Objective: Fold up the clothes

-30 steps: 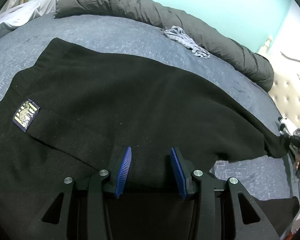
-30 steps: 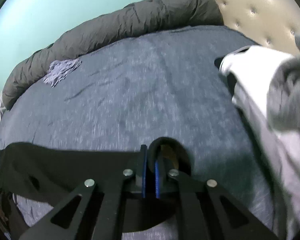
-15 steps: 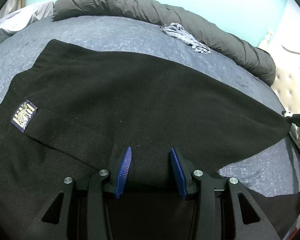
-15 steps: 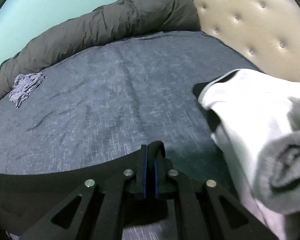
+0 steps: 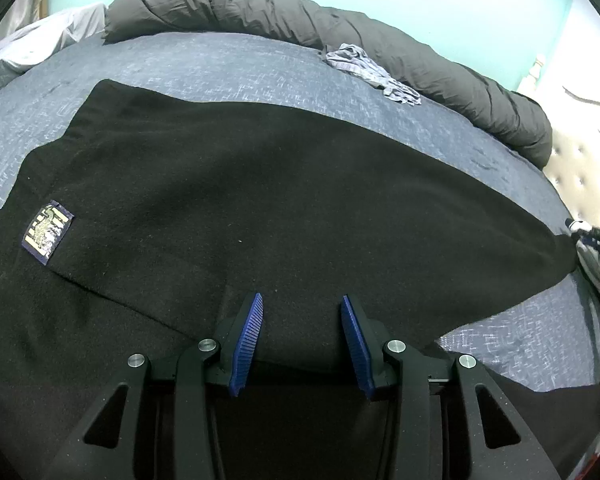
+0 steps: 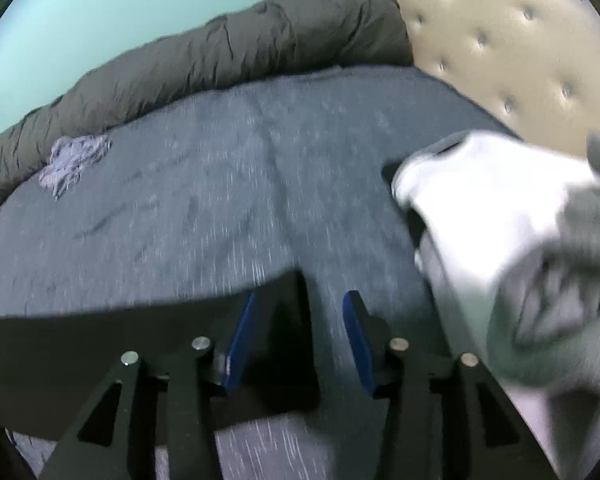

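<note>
Blue-grey bed (image 5: 228, 64), rolled duvet along far edge. Black garment (image 5: 284, 184) spread flat for folding. Left tool (image 5: 302, 340) apart, resting over near hem. Right tool (image 6: 298, 344) apart above sleeve end (image 6: 148, 344), gripping nothing; judged ready for next fold.

Ur left gripper (image 5: 302, 320) hovers low over the black garment (image 5: 260, 200), jaws wide apart. Right gripper (image 6: 300, 312) spread too, at its corner, gripping nothing.
</note>
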Demonstrator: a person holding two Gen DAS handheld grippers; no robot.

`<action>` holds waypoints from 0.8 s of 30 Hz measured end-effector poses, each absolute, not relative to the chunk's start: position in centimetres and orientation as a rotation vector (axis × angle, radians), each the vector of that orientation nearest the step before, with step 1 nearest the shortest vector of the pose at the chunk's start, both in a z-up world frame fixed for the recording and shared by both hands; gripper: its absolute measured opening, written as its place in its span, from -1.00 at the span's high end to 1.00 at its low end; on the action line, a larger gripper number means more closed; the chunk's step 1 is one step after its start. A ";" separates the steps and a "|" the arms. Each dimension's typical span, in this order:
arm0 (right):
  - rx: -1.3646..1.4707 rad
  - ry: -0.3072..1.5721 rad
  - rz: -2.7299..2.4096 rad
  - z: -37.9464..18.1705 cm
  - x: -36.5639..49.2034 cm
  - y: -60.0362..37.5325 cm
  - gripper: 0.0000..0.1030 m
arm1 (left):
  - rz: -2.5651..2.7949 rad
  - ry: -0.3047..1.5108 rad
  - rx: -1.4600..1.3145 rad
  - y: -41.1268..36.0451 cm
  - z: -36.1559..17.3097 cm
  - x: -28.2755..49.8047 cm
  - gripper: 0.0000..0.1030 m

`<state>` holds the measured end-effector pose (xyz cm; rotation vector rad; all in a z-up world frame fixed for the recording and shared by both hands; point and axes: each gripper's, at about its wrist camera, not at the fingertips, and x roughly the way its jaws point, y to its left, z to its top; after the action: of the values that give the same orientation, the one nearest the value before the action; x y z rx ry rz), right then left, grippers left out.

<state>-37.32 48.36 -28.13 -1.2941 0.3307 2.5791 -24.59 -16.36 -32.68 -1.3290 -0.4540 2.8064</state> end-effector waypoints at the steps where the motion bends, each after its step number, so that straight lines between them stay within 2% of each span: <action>1: -1.330 0.387 2.583 -28.9 -36.9 48.4 -0.03 | 2.807 -0.453 -1.329 -16.3 -32.7 -24.6 0.13; 6: -1.410 0.445 2.534 -31.9 -36.0 48.1 -0.04 | 2.808 -0.449 -1.330 -16.2 -32.7 -24.6 0.13; 8: -1.386 0.489 2.543 -32.3 -35.6 48.2 0.05 | 2.807 -0.450 -1.332 -16.2 -32.7 -24.6 0.13; 9: -1.362 0.488 2.558 -32.2 -35.5 48.0 0.43 | 2.807 -0.451 -1.332 -16.2 -32.7 -24.6 0.13; 10: -1.351 0.462 2.554 -32.0 -35.3 47.6 0.65 | 2.807 -0.451 -1.333 -16.2 -32.7 -24.7 0.13; 11: -1.356 0.440 2.553 -32.0 -35.5 47.5 0.70 | 2.806 -0.450 -1.334 -16.2 -32.8 -24.7 0.13; 12: -1.358 0.416 2.553 -31.9 -35.6 47.5 0.84 | 2.807 -0.447 -1.335 -16.2 -32.8 -24.7 0.13; 19: -1.305 0.256 2.520 -29.8 -36.2 48.5 0.89 | 2.810 -0.440 -1.336 -16.0 -32.7 -24.4 0.13; 24: -1.383 0.148 2.436 -31.5 -37.2 47.7 0.89 | 2.807 -0.446 -1.335 -16.0 -32.7 -24.4 0.13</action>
<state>-37.16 47.71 -31.51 -1.3833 0.1483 2.4356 -24.37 -16.01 -32.68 -1.3346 -0.4458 2.8071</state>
